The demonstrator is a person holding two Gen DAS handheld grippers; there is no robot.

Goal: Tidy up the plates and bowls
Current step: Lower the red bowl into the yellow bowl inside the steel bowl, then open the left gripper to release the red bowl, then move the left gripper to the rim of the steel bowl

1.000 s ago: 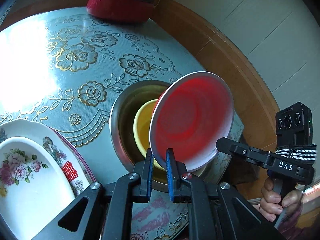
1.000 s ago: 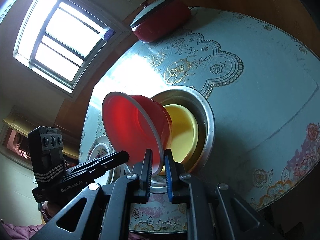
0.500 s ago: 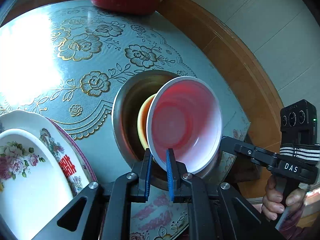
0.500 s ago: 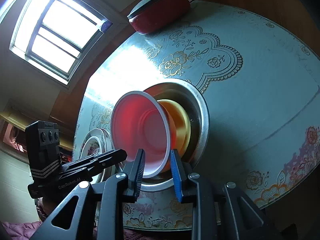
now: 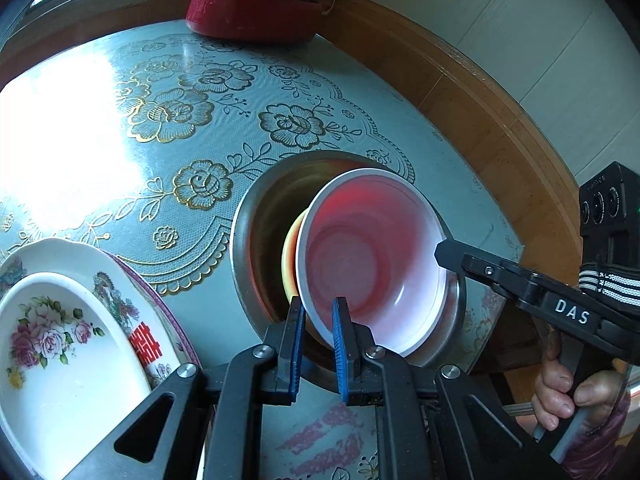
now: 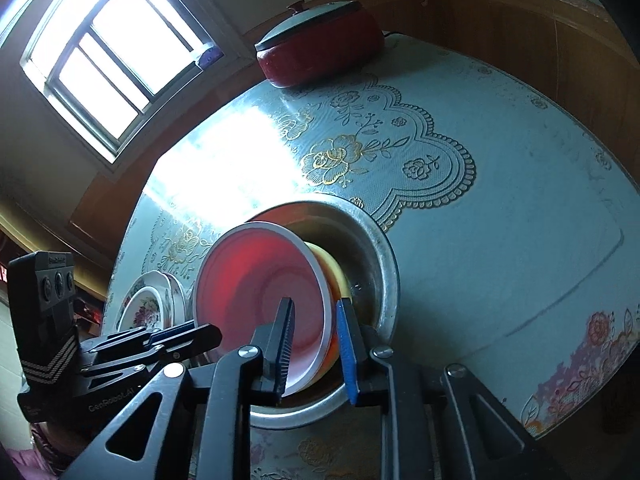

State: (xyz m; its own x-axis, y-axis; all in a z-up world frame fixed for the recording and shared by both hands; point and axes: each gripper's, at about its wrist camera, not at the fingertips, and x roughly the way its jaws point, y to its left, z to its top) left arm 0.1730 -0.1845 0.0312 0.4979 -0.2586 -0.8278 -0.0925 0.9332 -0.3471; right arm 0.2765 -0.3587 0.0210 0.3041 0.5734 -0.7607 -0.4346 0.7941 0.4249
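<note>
Red bowl tilted into the steel basin

Left hand-held gripper clamped on red plastic bowl near rim; right hand-held gripper closing, rim between jaws. Leaning on yellow bowl inside round metal basin. Risk: slick rim slipping, clattering onto glossy surface.

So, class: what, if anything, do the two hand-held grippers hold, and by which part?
The left hand-held gripper clamps the red bowl by its near rim. The right hand-held gripper straddles the rim, closing.

right claw: "DAS" | left claw: "GenRobot.AI", seemingly; plate: 囍
</note>
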